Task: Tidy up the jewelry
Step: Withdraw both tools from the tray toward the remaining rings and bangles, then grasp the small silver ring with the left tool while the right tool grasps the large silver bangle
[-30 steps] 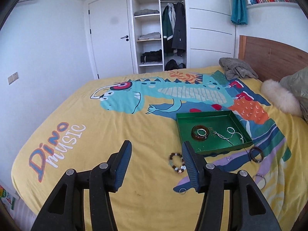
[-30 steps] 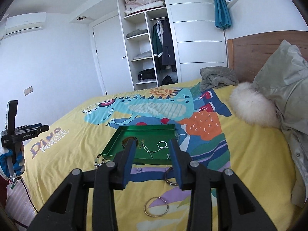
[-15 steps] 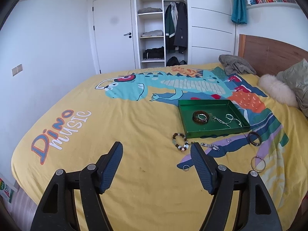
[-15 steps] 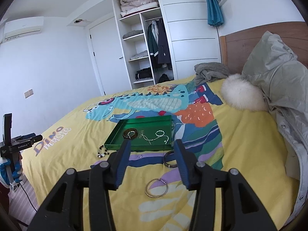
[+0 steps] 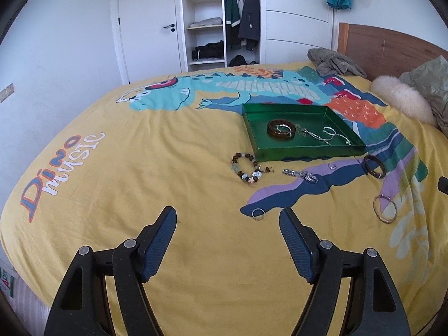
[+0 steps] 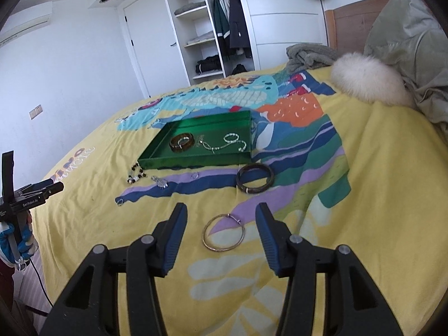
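The tray (image 5: 305, 151) sits on the bed (image 5: 140, 168), and I place everything by it. Inside it lie a bangle (image 5: 280, 129) toward its left and a chain (image 5: 324, 135) to the right of that. Before the tray's left corner lies a beaded bracelet (image 5: 246, 168); right of that, still before the tray, a clasp piece (image 5: 301, 175). Off the tray's near right corner rests a second bangle (image 6: 254, 178). Nearer me lie a small ring (image 5: 258, 213) and a thin hoop (image 6: 223, 233). Behind the tray stands the wardrobe (image 5: 218, 19).
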